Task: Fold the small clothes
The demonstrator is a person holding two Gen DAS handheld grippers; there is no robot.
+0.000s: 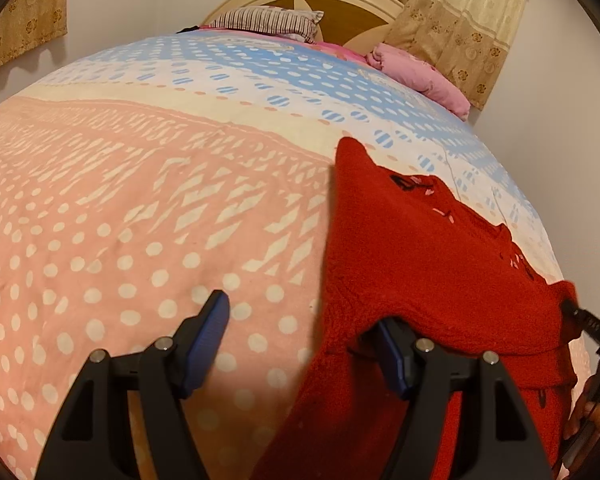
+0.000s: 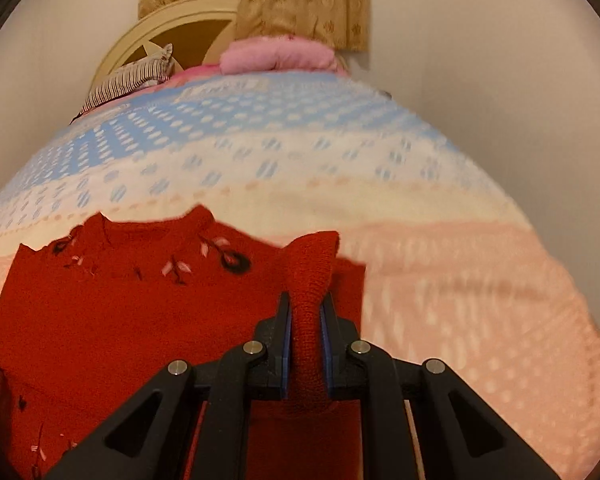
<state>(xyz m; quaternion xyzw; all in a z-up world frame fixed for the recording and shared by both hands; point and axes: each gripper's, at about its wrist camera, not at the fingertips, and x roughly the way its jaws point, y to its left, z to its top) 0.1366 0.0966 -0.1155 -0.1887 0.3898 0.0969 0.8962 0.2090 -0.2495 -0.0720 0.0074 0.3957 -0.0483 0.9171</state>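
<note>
The left gripper points downward with its jaws held wide apart; the right-side finger is partly covered by red knit fabric, and no pad presses on anything. The right gripper also tilts down, its jaws nearly closed and pinching a bunched fold of that fabric, which rises past the fingertips.

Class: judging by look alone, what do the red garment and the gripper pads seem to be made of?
Red garment: probably knitted wool or acrylic, matte and fuzzy, with ribbing visible on the pinched sleeve. Gripper pads: likely blue rubber or soft plastic, with a finely textured face.
</note>
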